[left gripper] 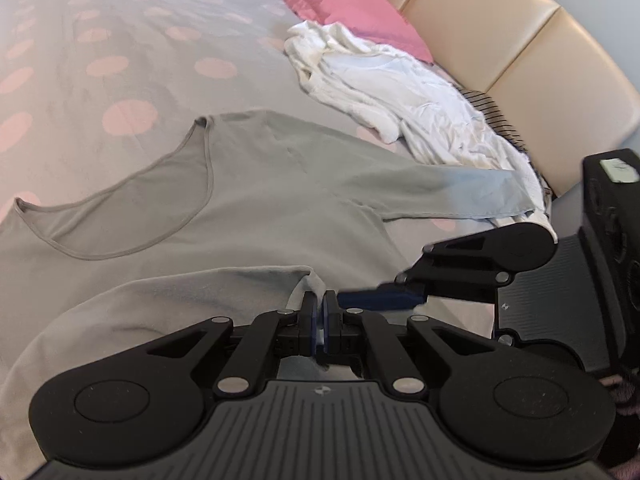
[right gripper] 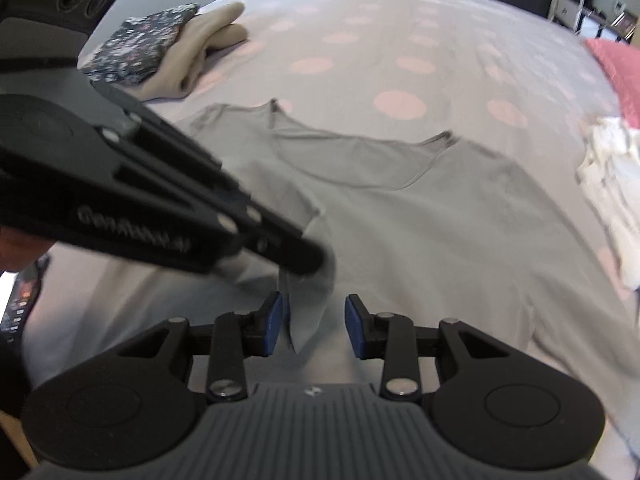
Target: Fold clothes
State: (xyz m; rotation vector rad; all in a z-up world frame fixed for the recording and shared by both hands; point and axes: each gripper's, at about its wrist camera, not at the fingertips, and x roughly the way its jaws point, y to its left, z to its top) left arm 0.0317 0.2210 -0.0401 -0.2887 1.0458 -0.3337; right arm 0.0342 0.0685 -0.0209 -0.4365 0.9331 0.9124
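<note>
Grey scoop-neck top (left gripper: 248,184) lies flat on the bedspread; one edge lifted, sleeve outstretched.

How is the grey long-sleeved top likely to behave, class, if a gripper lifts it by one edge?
The grey top would probably sag: the edge pinched in the left gripper already drapes limply. It looks thin and light, lying nearly flat on the spotted bedcover. Its outstretched sleeve would likely trail.

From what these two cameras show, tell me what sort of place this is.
Most likely a bedroom in a home. The work surface is a bed with a grey sheet with pink dots, a pink pillow lies against a padded beige headboard, and a grey top is spread out beside a heap of white laundry.
</note>
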